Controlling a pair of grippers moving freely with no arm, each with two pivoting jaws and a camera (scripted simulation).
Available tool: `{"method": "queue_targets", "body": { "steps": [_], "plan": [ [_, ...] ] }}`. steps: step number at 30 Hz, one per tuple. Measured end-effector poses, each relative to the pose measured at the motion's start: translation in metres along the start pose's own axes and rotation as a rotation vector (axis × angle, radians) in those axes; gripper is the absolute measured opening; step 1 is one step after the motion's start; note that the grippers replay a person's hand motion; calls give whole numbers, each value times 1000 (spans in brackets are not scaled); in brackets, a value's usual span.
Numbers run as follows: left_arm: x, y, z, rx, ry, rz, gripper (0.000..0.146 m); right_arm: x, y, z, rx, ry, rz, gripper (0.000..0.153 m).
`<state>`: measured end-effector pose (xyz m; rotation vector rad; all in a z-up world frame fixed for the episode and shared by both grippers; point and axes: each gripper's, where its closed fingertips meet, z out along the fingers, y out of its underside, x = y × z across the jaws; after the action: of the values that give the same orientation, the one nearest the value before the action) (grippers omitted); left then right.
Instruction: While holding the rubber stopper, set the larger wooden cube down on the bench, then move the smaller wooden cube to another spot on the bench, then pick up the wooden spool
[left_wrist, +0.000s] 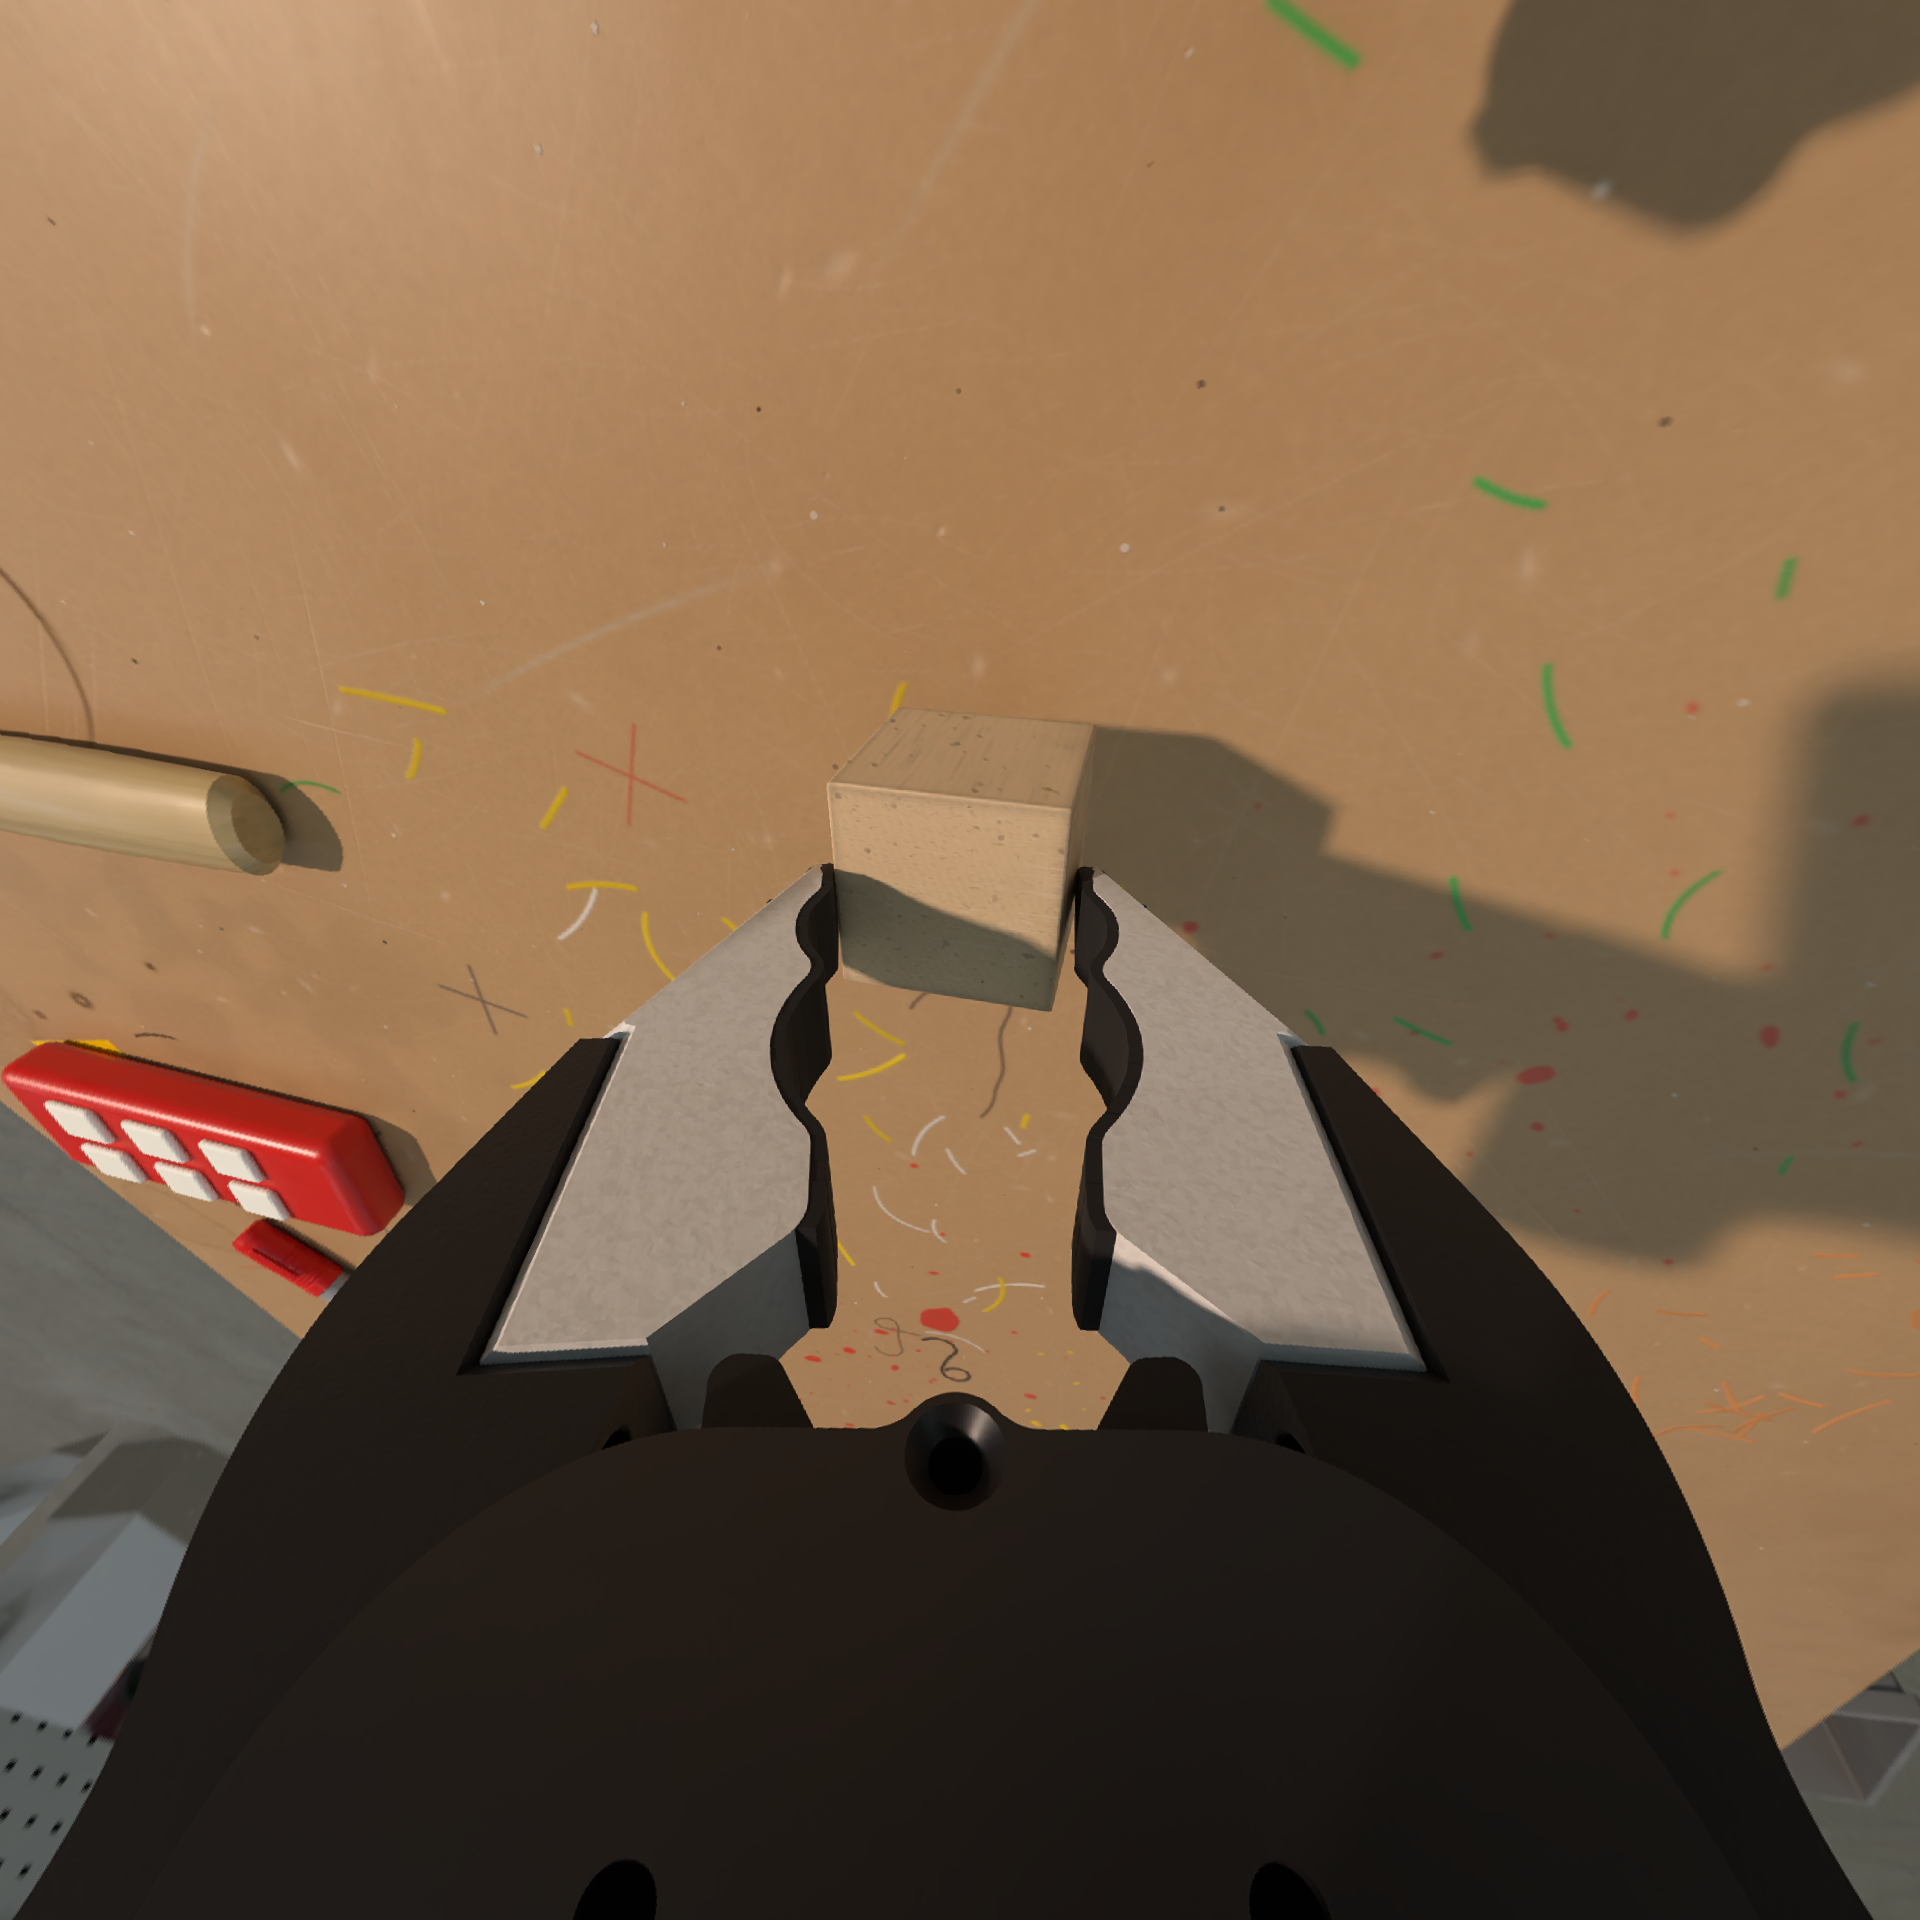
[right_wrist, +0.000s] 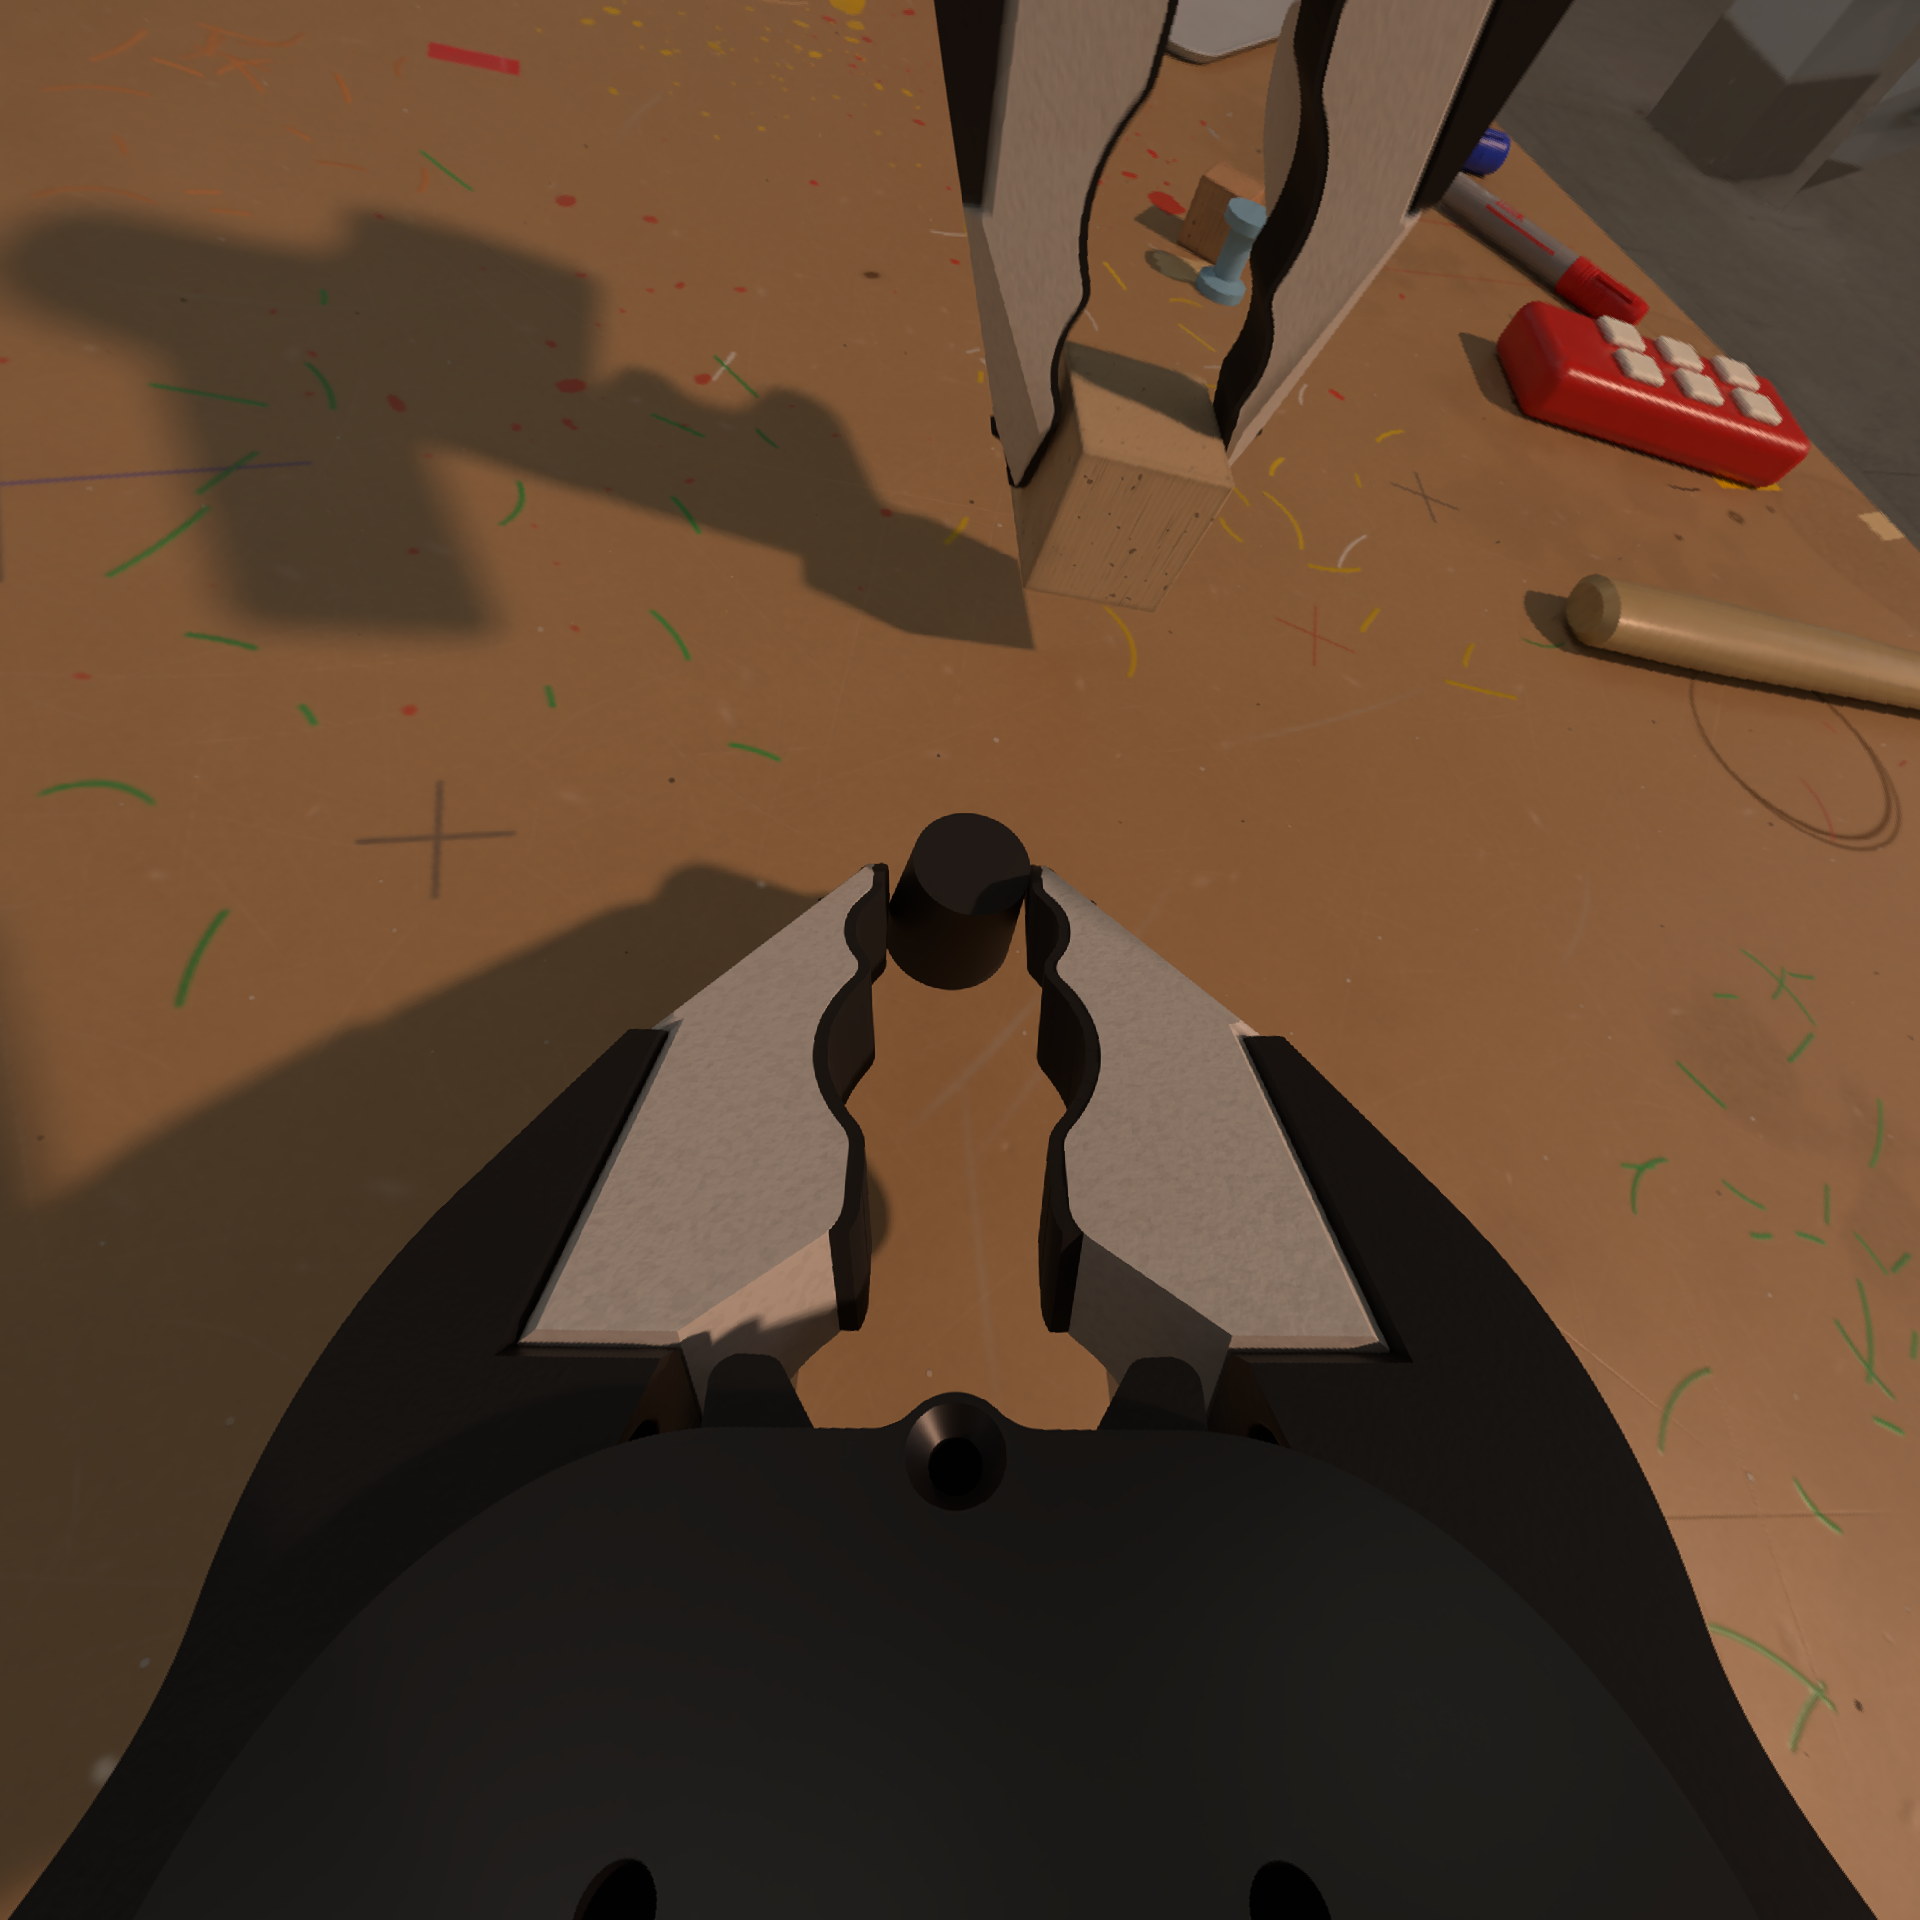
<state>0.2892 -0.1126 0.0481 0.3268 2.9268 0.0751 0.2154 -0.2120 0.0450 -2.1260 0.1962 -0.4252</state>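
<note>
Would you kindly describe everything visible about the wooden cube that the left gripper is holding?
The larger wooden cube is a pale, light-grained block with small dark specks, square-edged and sharp-cornered. It sits upright between the jaws of the left gripper, whose dark pads press its two opposite side faces near the top. In the right wrist view its underside appears to meet the bench, where its shadow joins its base, so it seems set down yet not released. Nothing else touches it.
</note>
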Motion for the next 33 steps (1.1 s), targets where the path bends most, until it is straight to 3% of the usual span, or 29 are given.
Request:
{"method": "queue_targets", "body": {
  "steps": [18,20,27,30,33],
  "plan": [
    [9,-9,24,-93,94,-46,46,7,2,2,-15,69,-34,26],
    [7,-7,25,-88,80,-53,65,7,1,3,-16,73,-33,26],
    [4,-7,26,-31,37,-82,64,6,1,7,-16,80,-28,26],
    [-4,-11,5,60,-27,-94,66,6,1,7,-16,86,-28,26],
    [-25,-9,-54,271,-113,-171,63,7,1,7,-17,94,-27,26]
  ]
}}
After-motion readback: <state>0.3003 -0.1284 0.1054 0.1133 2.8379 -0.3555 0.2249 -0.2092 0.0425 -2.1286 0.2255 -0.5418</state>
